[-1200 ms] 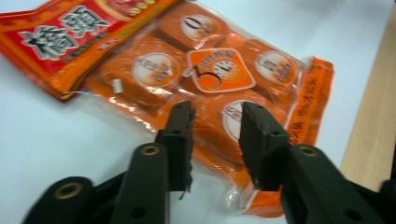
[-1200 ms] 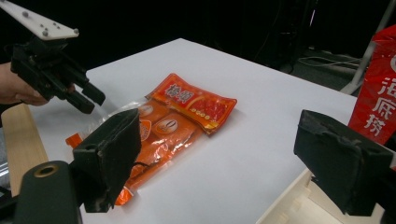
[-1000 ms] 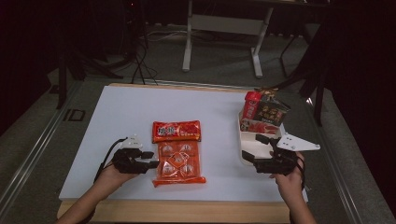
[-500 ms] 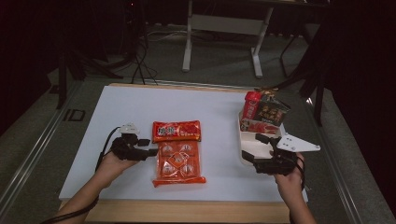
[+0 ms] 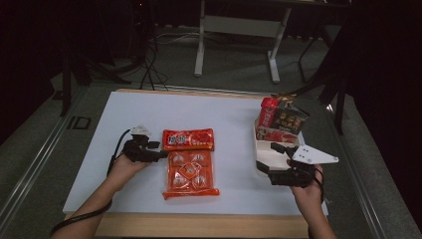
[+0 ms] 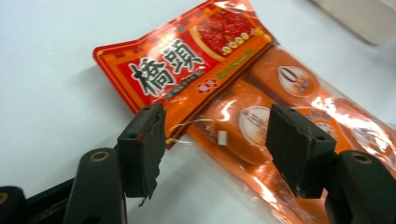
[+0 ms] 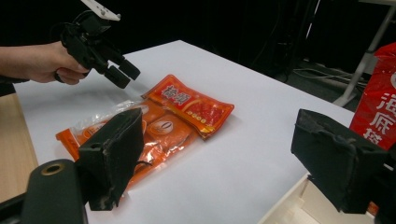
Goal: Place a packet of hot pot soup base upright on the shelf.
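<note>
A clear orange snack pack [image 5: 189,172] with a red printed header [image 5: 188,139] lies flat on the white table. My left gripper [image 5: 158,152] hovers at the pack's left edge, close to the header. Its jaws have just been opening and stand open. In the left gripper view the left gripper [image 6: 215,128] frames the header [image 6: 187,60] and the orange pouches [image 6: 261,126], with no pad pressing on them. My right gripper [image 5: 269,161] stays open over the white tray [image 5: 260,158], holding nothing. The right gripper view shows the right gripper [image 7: 219,144] and, farther off, the pack [image 7: 163,126].
The tray at the right holds a red packet [image 5: 268,112] and a dark packet [image 5: 290,119] at its far end. That red packet [image 7: 380,93] stands close to my right jaw. A wooden strip [image 5: 199,224] edges the table's near side. Table legs [image 5: 200,45] stand beyond.
My left hand has moved away from the near edge, along the pack's left side toward the red header. Its jaws stand wider. The right hand has stayed put.
</note>
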Demonstrator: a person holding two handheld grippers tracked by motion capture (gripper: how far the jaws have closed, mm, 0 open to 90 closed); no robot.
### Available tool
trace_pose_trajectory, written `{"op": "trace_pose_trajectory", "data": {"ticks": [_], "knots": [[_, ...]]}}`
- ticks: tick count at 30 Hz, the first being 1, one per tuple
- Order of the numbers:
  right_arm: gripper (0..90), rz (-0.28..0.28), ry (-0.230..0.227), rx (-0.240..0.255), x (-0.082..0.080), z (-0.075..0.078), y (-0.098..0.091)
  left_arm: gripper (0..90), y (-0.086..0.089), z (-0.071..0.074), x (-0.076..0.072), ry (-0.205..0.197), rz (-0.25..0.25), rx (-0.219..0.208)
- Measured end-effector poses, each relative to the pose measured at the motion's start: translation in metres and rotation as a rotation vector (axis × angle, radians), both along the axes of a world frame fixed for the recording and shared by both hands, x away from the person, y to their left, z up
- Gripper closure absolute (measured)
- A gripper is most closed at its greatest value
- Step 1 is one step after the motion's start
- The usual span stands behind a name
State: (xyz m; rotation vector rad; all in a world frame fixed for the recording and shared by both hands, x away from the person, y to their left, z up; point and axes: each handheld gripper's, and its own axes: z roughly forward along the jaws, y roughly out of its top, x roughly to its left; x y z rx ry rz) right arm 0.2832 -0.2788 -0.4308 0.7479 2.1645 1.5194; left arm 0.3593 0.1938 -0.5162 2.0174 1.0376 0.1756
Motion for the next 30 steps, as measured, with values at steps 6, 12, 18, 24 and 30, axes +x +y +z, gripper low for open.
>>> {"op": "trace_pose_trajectory", "data": {"ticks": [6, 12, 18, 24, 30], "knots": [[16.8, 0.012, 0.002, -0.014, 0.0, -0.002, 0.002, 37.6, 0.004, -0.008, 0.013, 0.01, 0.033, 0.0], [16.5, 0.017, 0.003, -0.023, 0.0, -0.002, 0.004, 37.8, 0.006, -0.016, 0.024, 0.022, 0.061, 0.01], [16.1, 0.019, 0.004, -0.023, -0.001, -0.003, 0.004, 39.2, 0.006, -0.022, 0.035, 0.044, 0.078, 0.015], [16.1, 0.023, 0.007, -0.026, 0.0, -0.004, 0.004, 42.5, 0.006, -0.032, 0.045, 0.081, 0.069, 0.02], [16.1, 0.025, 0.012, -0.02, 0.0, -0.004, 0.004, 50.0, 0.003, -0.035, 0.048, 0.092, 0.058, -0.009]]}}
